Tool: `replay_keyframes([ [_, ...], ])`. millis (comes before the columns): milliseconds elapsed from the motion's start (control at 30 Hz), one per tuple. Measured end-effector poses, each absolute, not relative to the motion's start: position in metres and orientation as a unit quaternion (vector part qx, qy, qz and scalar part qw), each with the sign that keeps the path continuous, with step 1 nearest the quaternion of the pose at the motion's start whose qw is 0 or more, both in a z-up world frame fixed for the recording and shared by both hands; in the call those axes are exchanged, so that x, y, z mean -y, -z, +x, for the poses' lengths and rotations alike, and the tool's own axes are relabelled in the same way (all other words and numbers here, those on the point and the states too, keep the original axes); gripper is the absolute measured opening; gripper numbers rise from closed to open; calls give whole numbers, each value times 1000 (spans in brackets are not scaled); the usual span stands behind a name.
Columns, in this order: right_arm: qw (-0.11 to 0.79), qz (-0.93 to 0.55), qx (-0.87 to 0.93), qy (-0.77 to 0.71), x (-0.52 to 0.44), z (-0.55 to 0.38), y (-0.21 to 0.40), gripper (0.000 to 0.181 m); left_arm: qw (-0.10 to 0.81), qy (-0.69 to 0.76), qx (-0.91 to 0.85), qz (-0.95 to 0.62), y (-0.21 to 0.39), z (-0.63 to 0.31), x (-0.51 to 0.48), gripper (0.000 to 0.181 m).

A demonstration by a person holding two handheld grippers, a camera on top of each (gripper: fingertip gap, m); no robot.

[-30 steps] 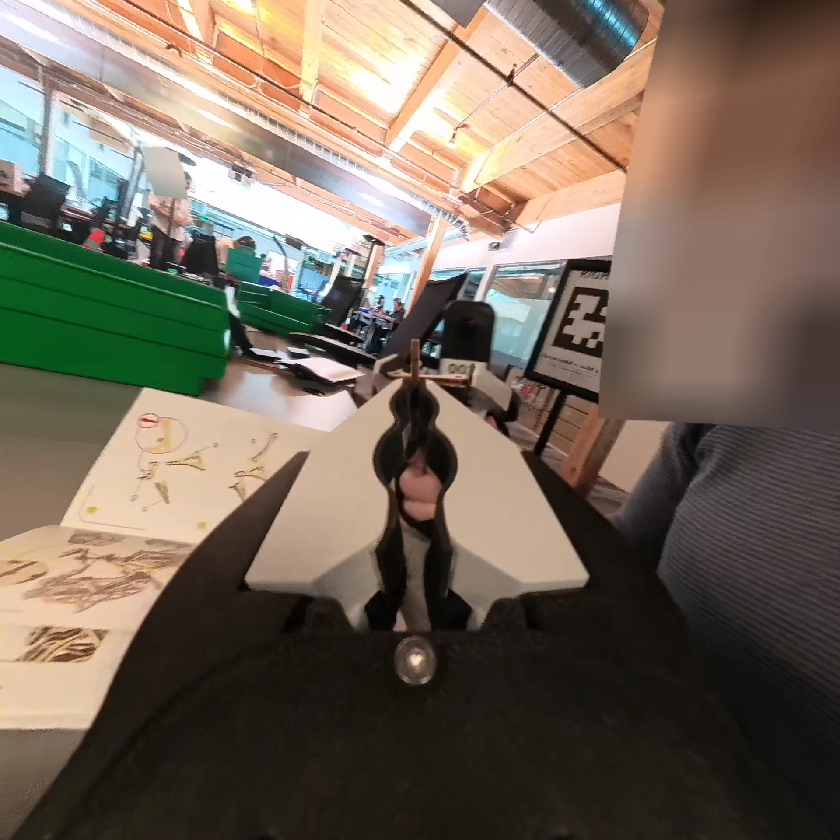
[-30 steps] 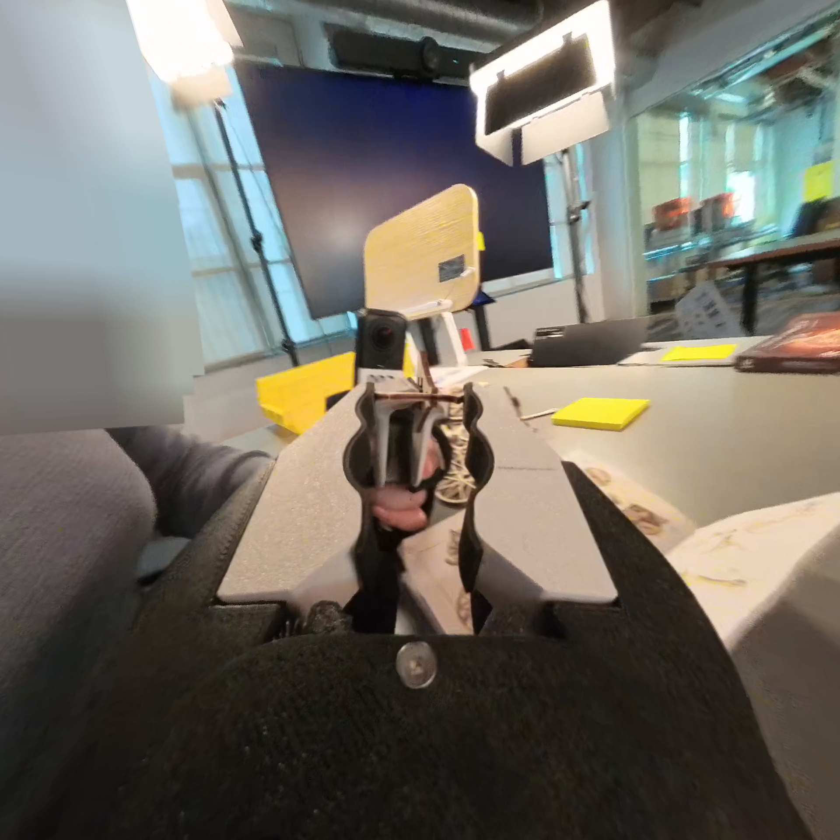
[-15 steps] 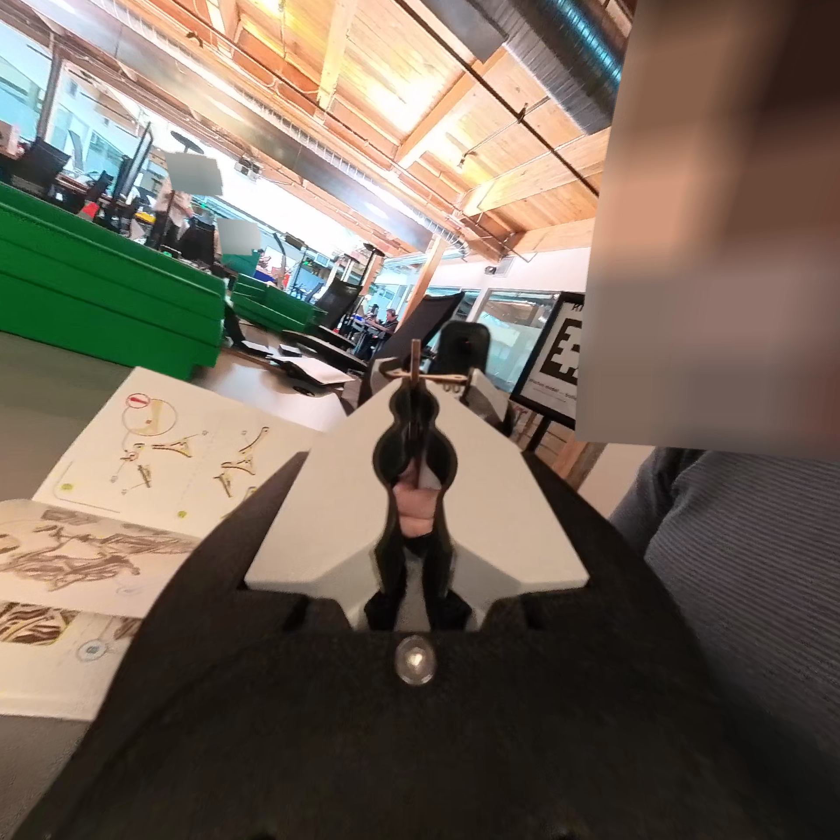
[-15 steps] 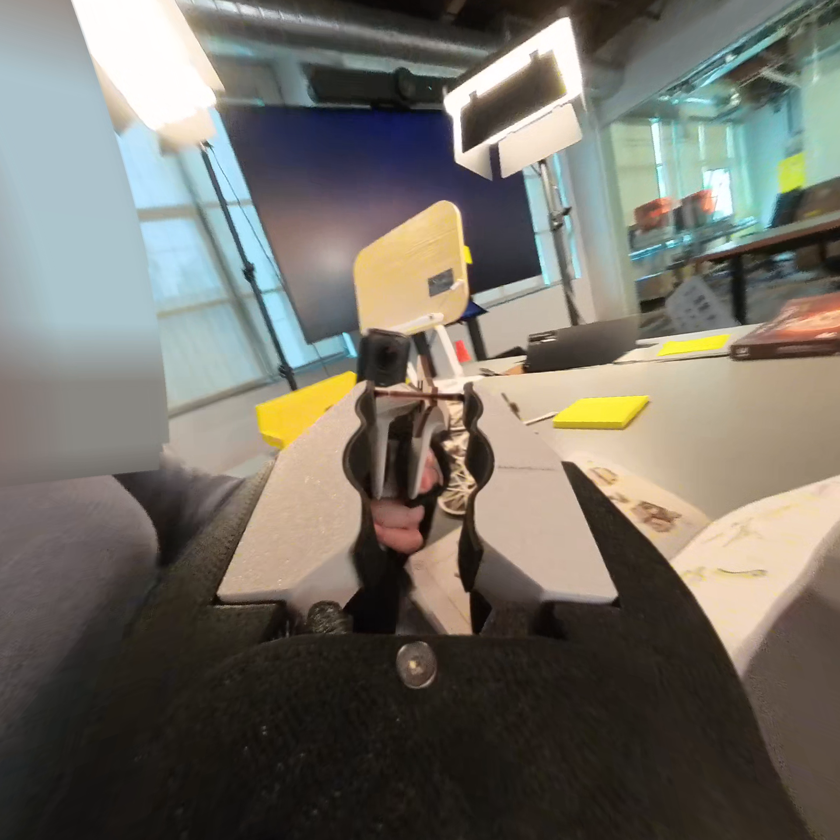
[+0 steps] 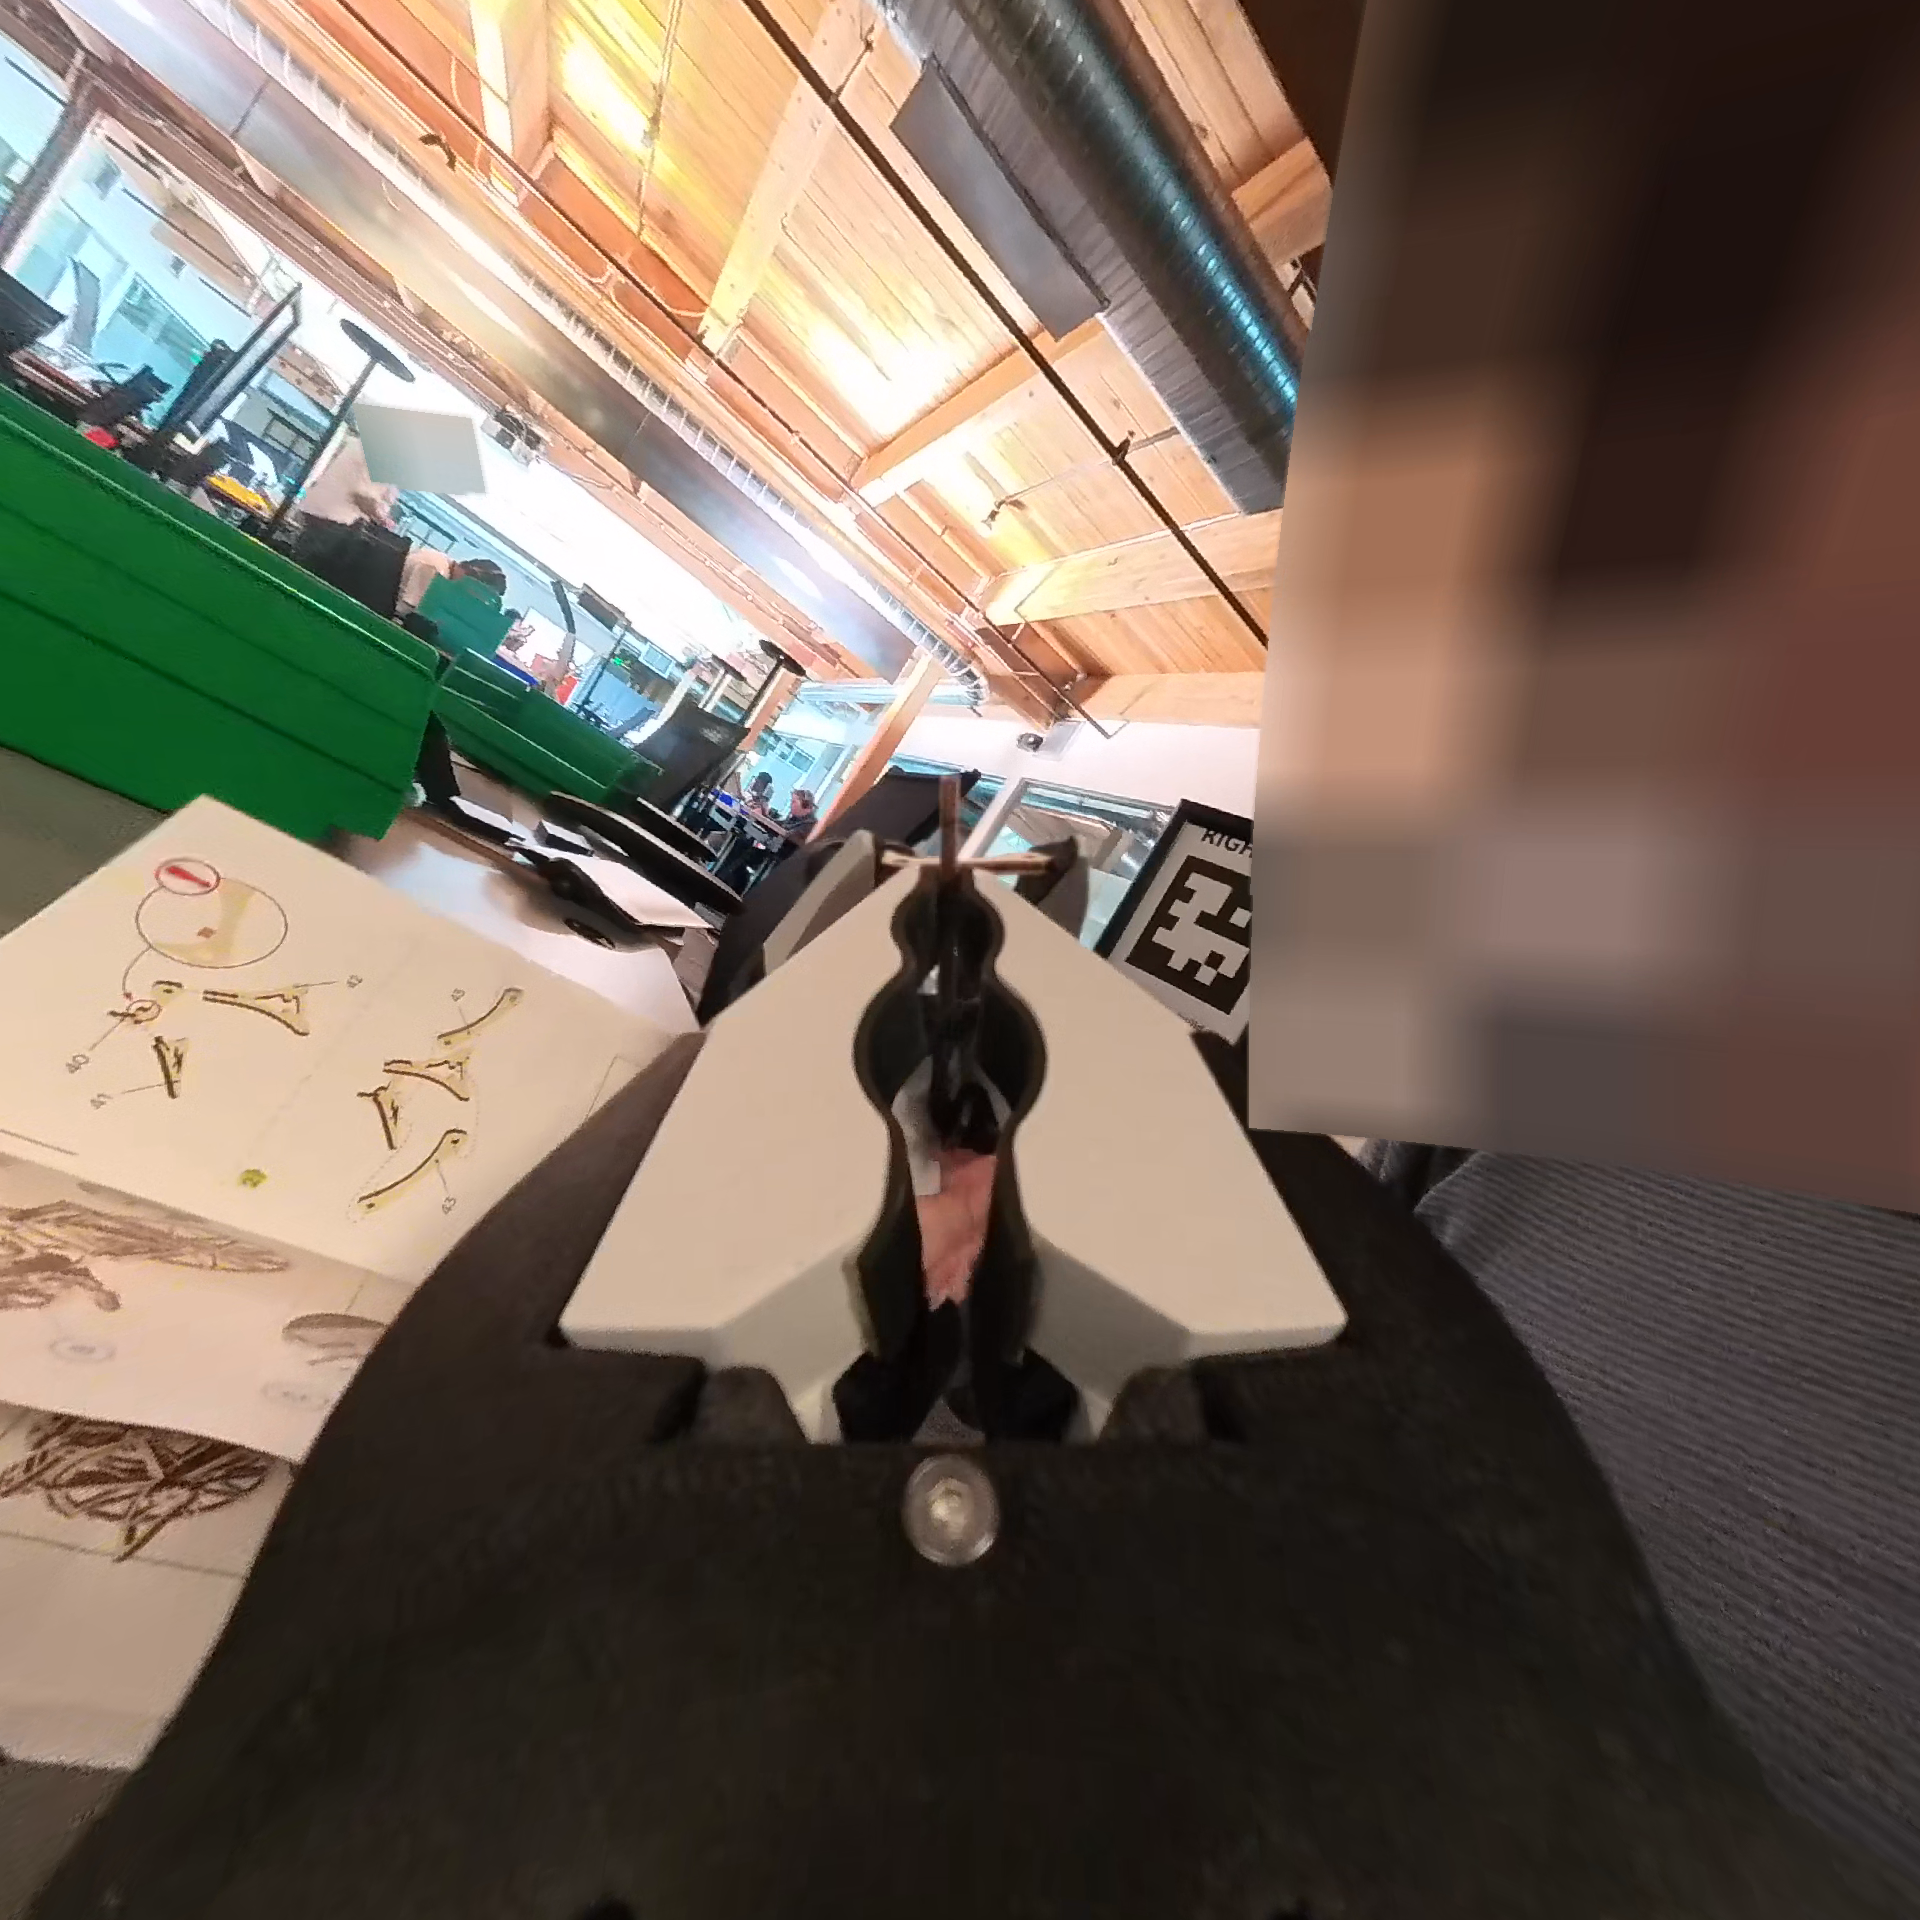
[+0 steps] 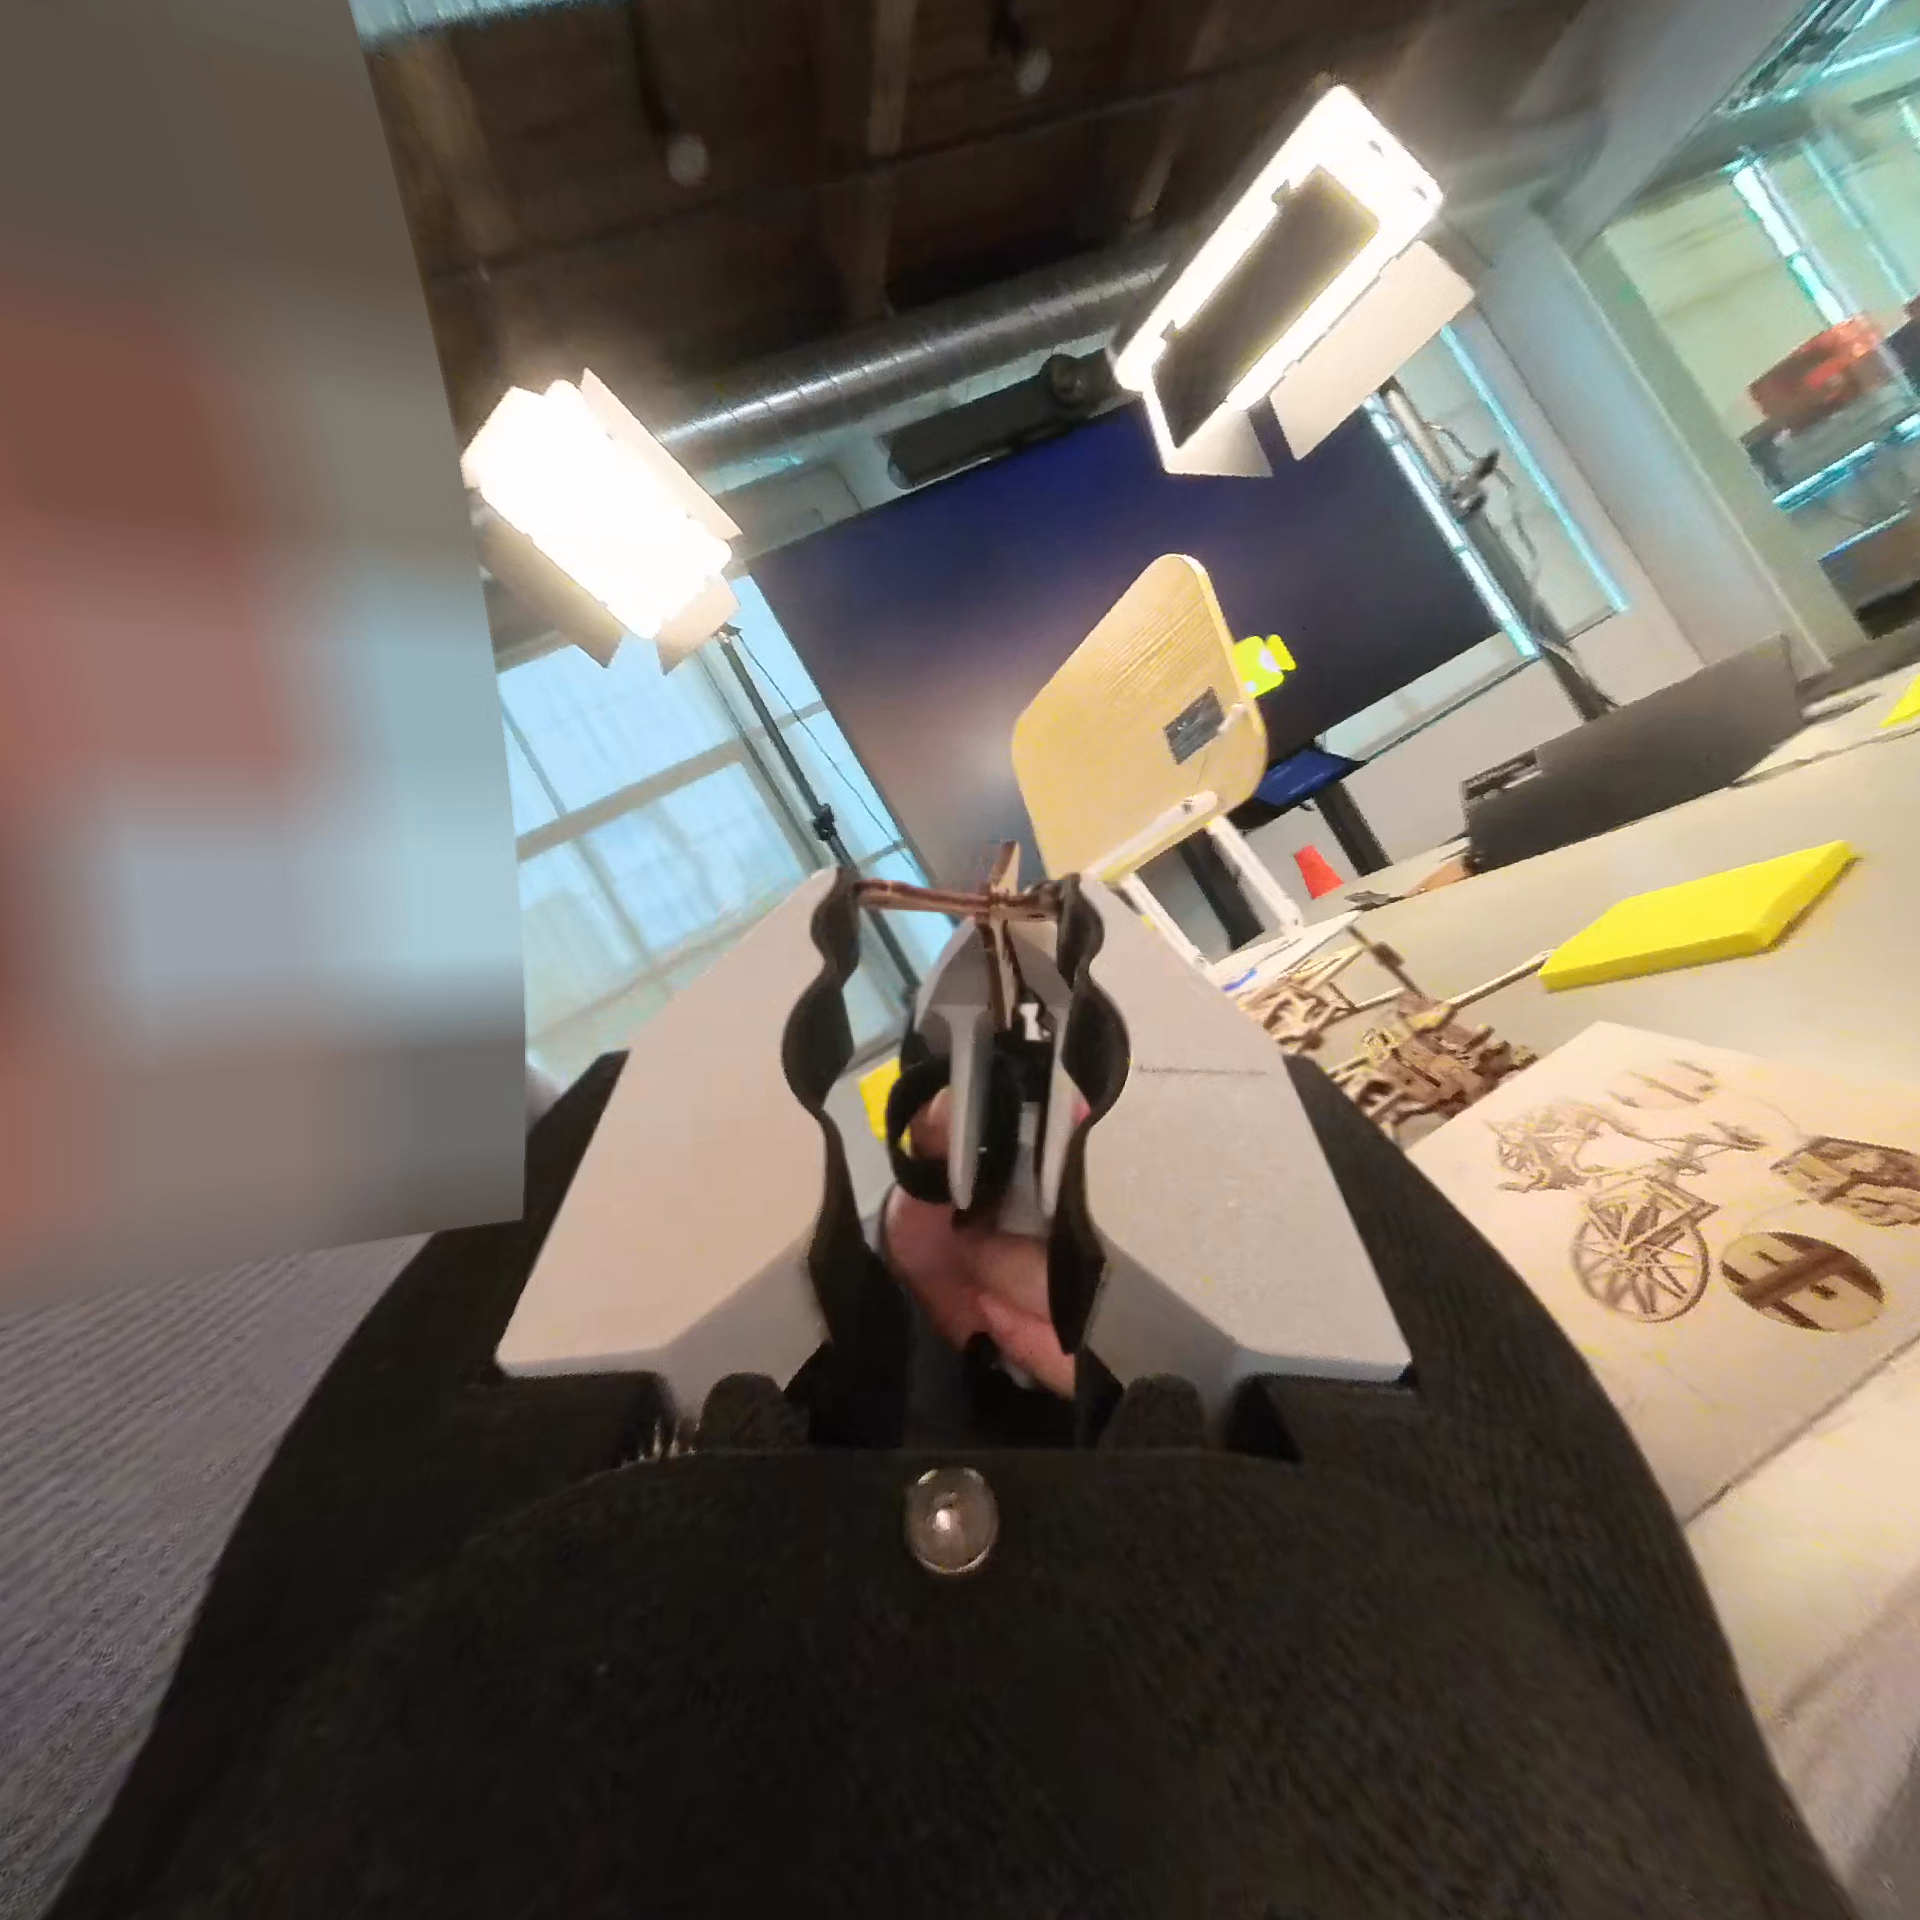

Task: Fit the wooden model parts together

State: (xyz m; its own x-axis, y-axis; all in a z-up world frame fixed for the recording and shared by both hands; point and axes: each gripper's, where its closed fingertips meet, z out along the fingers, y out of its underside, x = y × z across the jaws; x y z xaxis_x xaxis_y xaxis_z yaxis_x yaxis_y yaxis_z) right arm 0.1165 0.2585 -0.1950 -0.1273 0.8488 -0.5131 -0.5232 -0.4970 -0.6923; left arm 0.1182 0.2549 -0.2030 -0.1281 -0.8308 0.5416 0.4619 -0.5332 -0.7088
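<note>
My two grippers face each other, tip to tip, held up above the table. My left gripper (image 5: 951,875) is shut on a thin upright wooden part (image 5: 950,816). My right gripper (image 6: 954,891) is shut on a thin wooden strip (image 6: 914,896) that spans crosswise between its fingertips. The two parts cross at the tips; the strip also shows in the left wrist view (image 5: 1003,862), the upright part in the right wrist view (image 6: 1000,940). Whether they are slotted together I cannot tell. A hand (image 6: 987,1299) shows behind the left gripper.
Instruction sheets (image 5: 260,1049) lie on the grey table at the left, with green bins (image 5: 187,675) behind. A partly built wooden model (image 6: 1382,1029), a yellow pad (image 6: 1704,925) and another printed sheet (image 6: 1662,1226) lie at the right. The person's sleeve (image 5: 1714,1403) is close by. The tips of both grippers are at nearly the same place.
Both grippers have tilted upward and risen, so more ceiling shows. The two wooden parts stay crossed at the tips, and both grips are unchanged.
</note>
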Motion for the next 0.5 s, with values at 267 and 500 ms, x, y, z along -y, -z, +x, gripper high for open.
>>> replay_keyframes([
  [267,603,-531,224,-551,-269,113,204,36,462,698,-169,-520,210,117,-264,0],
  [500,587,-529,212,-575,-267,113,201,36,470,689,-190,-518,207,118,-261,0],
])
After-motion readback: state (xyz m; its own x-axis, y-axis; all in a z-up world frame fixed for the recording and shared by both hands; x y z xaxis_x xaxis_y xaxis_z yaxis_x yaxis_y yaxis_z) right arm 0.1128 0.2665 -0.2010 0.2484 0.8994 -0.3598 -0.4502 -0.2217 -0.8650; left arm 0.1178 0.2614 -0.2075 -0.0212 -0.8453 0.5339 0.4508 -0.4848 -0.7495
